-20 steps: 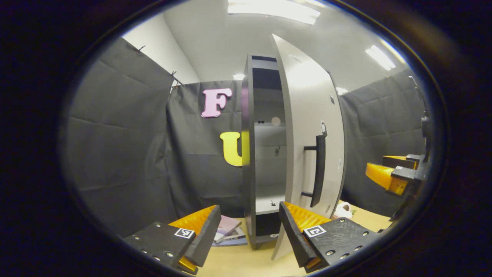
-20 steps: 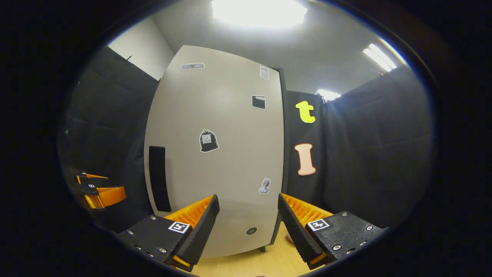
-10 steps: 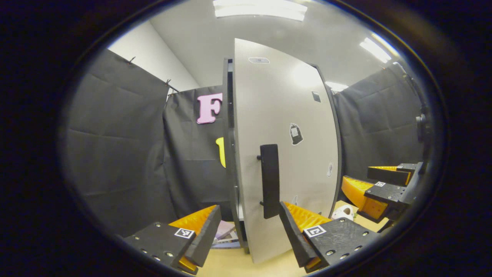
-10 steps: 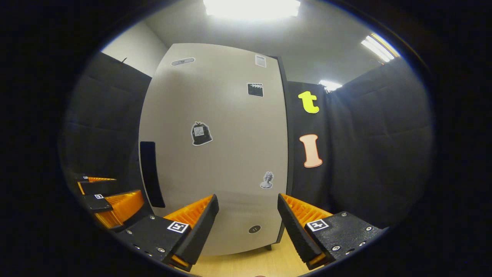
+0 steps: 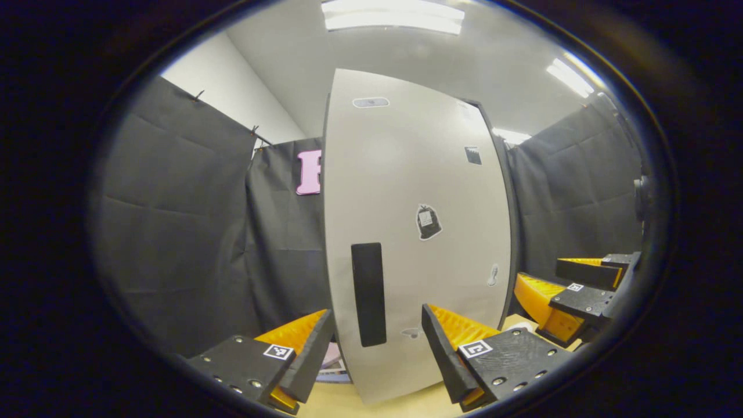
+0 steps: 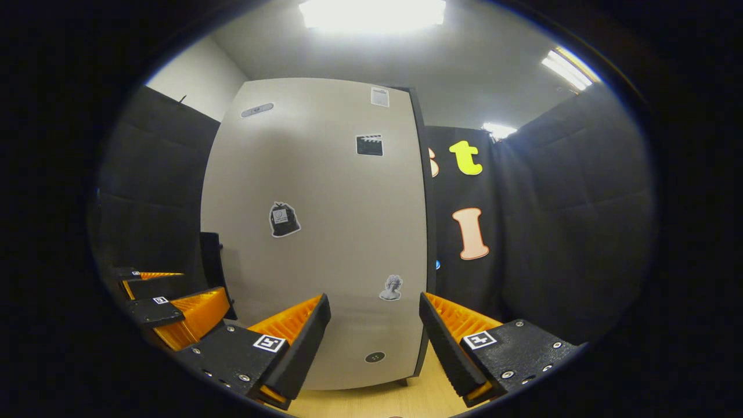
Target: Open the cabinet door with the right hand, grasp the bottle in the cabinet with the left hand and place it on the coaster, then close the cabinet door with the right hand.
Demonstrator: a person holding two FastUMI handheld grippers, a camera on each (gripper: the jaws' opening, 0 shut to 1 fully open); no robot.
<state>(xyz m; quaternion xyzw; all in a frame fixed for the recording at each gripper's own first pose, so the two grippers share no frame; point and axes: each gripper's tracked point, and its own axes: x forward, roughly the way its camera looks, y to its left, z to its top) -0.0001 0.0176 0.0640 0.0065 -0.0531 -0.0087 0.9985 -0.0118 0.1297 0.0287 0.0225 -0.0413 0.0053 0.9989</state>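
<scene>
The tall pale cabinet door stands flush against the cabinet front and hides the inside. Its black bar handle is on the left side of the door. My left gripper is open and holds nothing, low in front of the door near the handle's foot. To the right my right gripper hangs open beside the door's hinge side. In the right gripper view the door faces me with several stickers. My right gripper is open and apart from it. The left gripper sits low left, in front of the handle.
The cabinet stands on a light wooden table, whose top also runs under the door in the right gripper view. A pinkish book lies at the cabinet's left foot. Black cloth walls close in on both sides.
The door has swung from wide open to flat against the cabinet, hiding the shelves. The right gripper has drifted lower in the left gripper view. Both grippers stayed open.
</scene>
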